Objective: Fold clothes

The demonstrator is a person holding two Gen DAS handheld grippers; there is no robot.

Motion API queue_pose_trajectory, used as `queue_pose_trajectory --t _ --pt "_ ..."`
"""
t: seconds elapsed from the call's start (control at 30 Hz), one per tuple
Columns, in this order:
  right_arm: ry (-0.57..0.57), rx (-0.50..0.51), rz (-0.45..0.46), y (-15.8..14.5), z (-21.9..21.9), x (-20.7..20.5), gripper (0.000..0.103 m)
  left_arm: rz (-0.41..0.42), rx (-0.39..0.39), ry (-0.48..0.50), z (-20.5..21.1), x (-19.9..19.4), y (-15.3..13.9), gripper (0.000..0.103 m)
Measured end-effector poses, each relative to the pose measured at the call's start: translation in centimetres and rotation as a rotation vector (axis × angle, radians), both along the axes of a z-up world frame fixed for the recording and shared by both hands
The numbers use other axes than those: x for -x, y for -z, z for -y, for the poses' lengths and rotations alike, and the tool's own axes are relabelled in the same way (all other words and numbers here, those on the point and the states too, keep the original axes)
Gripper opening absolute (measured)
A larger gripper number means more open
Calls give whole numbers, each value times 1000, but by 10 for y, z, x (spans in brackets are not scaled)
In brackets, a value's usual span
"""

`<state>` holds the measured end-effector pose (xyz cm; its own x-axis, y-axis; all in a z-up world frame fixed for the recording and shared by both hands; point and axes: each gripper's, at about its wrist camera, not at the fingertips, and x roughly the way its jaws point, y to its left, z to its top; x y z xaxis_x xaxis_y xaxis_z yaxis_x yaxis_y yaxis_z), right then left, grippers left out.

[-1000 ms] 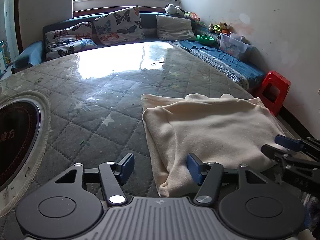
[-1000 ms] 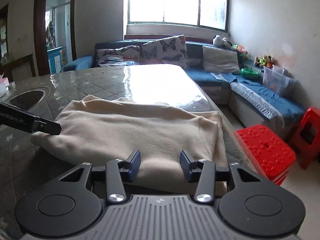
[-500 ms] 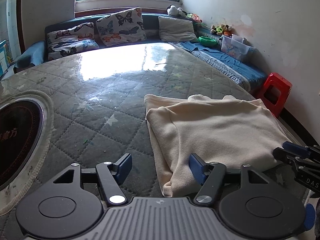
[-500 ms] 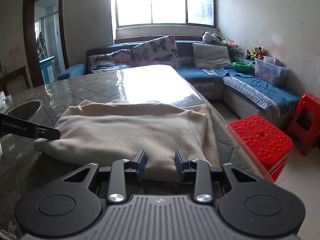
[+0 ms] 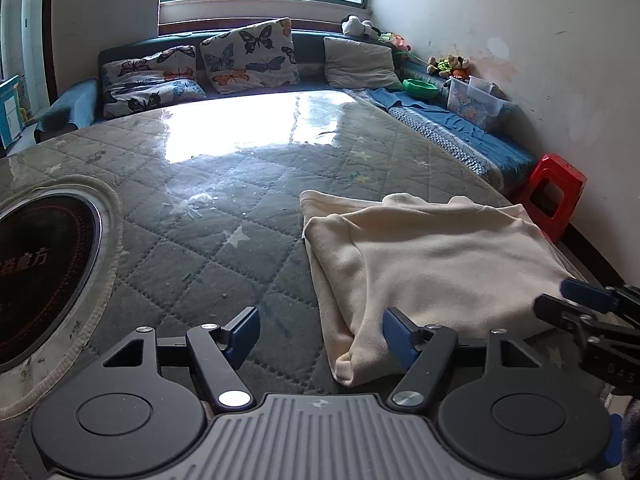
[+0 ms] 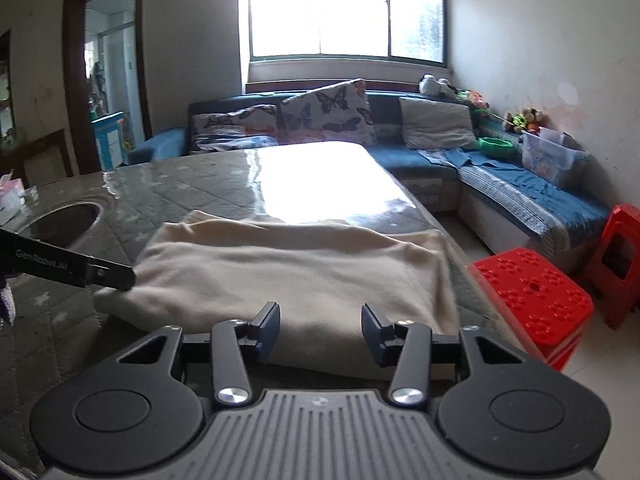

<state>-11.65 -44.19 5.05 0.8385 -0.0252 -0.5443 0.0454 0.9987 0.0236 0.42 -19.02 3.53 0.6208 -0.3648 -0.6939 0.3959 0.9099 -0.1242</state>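
Note:
A cream garment [image 5: 432,264] lies folded into a rough rectangle on the quilted grey table cover [image 5: 224,208], near the table's right edge. My left gripper [image 5: 320,334] sits low at the garment's near left corner. Its jaws are opening, the corner fold lies beside the right blue pad, and nothing is pinched. My right gripper [image 6: 320,330] faces the garment's [image 6: 304,276] near edge. Its jaws are also opening, with the cloth edge just beyond the pads and not gripped. The right gripper [image 5: 556,296] also shows at the far right of the left wrist view.
A round dark cooktop [image 5: 40,280] is set into the table at the left. Red plastic stools [image 6: 532,300] stand on the floor just past the table's right edge. A blue corner sofa with butterfly cushions [image 5: 248,56] runs behind the table. A tissue box [image 6: 10,200] sits far left.
The left jaws have spread wider. The right jaws narrowed and then widened again. The garment has stayed flat where it was.

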Motion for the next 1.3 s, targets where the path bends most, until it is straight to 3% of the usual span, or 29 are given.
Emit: queue_pose_trajectory --t 0.33,0.47,0.73,1.3 --pt "-47 55 -32 11 -25 -9 64 -5 -10 6 -7 12 -1 83" --pt "-43 57 -25 6 -28 -3 84 -6 -5 7 -11 16 0 88" --pt "-1 49 -12 2 -30 9 102 8 14 29 -17 30 -1 102" --pt "92 -31 -18 -1 -23 32 103 37 9 79 -19 60 -1 103"
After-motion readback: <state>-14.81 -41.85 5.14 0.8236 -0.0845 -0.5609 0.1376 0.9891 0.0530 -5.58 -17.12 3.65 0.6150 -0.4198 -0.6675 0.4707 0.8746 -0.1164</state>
